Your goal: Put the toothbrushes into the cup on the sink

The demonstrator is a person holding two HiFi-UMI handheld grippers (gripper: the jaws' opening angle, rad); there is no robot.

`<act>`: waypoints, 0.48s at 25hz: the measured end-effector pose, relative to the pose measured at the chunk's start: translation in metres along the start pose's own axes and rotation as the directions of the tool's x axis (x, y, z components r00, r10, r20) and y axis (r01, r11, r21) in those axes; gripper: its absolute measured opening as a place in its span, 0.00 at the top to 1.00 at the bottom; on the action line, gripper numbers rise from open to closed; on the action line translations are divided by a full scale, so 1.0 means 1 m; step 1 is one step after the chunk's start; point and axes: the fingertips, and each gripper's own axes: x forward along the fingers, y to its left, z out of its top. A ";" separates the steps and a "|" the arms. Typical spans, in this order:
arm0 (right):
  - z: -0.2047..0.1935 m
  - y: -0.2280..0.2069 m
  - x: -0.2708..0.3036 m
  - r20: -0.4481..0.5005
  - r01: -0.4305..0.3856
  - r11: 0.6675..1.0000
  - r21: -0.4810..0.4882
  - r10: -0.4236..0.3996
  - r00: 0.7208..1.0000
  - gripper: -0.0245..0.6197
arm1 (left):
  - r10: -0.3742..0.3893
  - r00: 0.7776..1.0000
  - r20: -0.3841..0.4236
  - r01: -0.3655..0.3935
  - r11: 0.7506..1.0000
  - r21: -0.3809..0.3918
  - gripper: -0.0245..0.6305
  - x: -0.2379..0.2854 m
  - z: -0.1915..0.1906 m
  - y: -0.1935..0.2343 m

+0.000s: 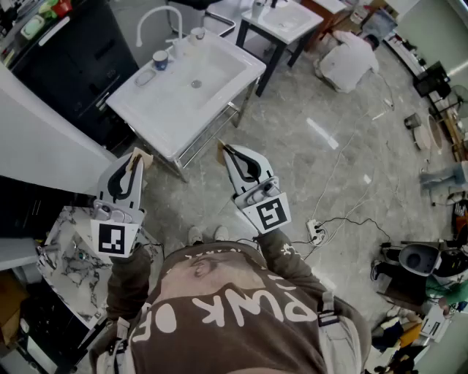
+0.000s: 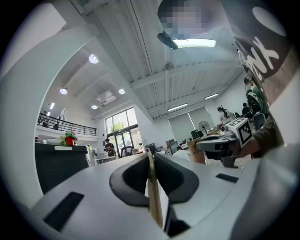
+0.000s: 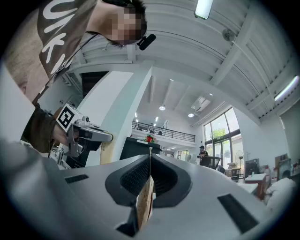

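The white sink (image 1: 157,102) stands ahead of me on a metal frame, with a curved tap (image 1: 157,18) at its back. A blue and white cup (image 1: 160,60) sits on the sink's back rim, next to a small dish (image 1: 145,77). I cannot make out any toothbrushes at this distance. My left gripper (image 1: 137,155) and right gripper (image 1: 221,148) are held in front of the sink's near edge, apart from it. Both are shut with nothing between the jaws. Both gripper views tilt up at the ceiling, showing the left gripper (image 2: 151,157) and the right gripper (image 3: 150,157) shut.
A black cabinet (image 1: 69,66) stands left of the sink. A small white table (image 1: 281,18) and a crouching person in white (image 1: 349,58) are beyond it. Cables and a power strip (image 1: 316,232) lie on the floor to my right. A marbled surface (image 1: 69,259) is at my lower left.
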 end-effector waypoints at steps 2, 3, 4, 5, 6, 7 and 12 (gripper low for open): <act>-0.001 -0.001 -0.001 -0.003 -0.002 1.000 -0.002 0.002 1.000 0.94 | -0.001 1.000 -0.001 0.001 1.000 0.003 0.92 0.001 0.001 -0.001; -0.001 -0.002 -0.002 -0.004 -0.002 1.000 -0.003 0.002 1.000 0.94 | -0.001 1.000 -0.002 0.001 1.000 0.005 0.92 0.001 0.001 -0.002; -0.001 -0.002 -0.002 -0.003 -0.001 1.000 -0.003 0.001 1.000 0.94 | -0.001 1.000 -0.004 0.001 1.000 0.007 0.92 0.001 0.001 -0.003; 0.000 -0.003 -0.002 -0.001 -0.001 1.000 -0.003 0.001 1.000 0.94 | -0.001 1.000 -0.007 0.001 1.000 0.008 0.92 0.002 0.001 -0.003; 0.000 -0.004 -0.003 0.000 -0.002 1.000 -0.002 0.002 1.000 0.94 | -0.001 1.000 -0.010 0.001 1.000 0.007 0.92 0.002 0.001 -0.004; -0.001 -0.004 -0.002 0.001 -0.005 1.000 0.000 0.005 1.000 0.94 | -0.001 1.000 -0.012 0.001 1.000 0.008 0.92 0.003 0.001 -0.004; -0.002 -0.009 -0.003 0.008 -0.011 0.999 0.031 0.010 1.000 0.94 | 0.000 1.000 -0.001 0.000 1.000 0.011 0.92 0.009 0.003 -0.006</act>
